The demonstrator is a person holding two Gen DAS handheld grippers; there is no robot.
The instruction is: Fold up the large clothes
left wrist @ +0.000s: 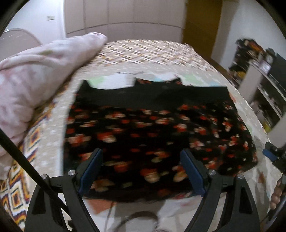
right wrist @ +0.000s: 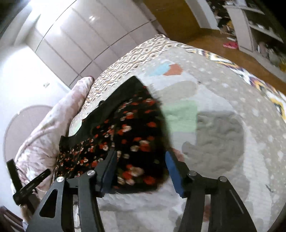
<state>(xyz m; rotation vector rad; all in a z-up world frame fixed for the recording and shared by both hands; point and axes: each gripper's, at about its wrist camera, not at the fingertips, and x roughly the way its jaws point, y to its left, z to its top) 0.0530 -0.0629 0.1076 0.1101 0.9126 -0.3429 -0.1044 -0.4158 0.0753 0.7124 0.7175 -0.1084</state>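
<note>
Both the left gripper [left wrist: 141, 171] and right gripper [right wrist: 141, 171] gape wide, empty, above the black red-flowered garment [left wrist: 152, 132] ahead on the patterned bedspread [right wrist: 223, 107].

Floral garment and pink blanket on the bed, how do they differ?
The floral garment is black with red and cream flowers; the pink blanket is pale and nearly plain. The garment lies spread flat in the middle of the bed, while the blanket is bunched in a heap at its left edge. Both are cloth resting on the bed.

Pink quilt [left wrist: 34, 75] bunched on patterned bedspread [left wrist: 152, 51], white wardrobe [left wrist: 125, 14] behind, cluttered shelves [left wrist: 259, 75] at right
</note>
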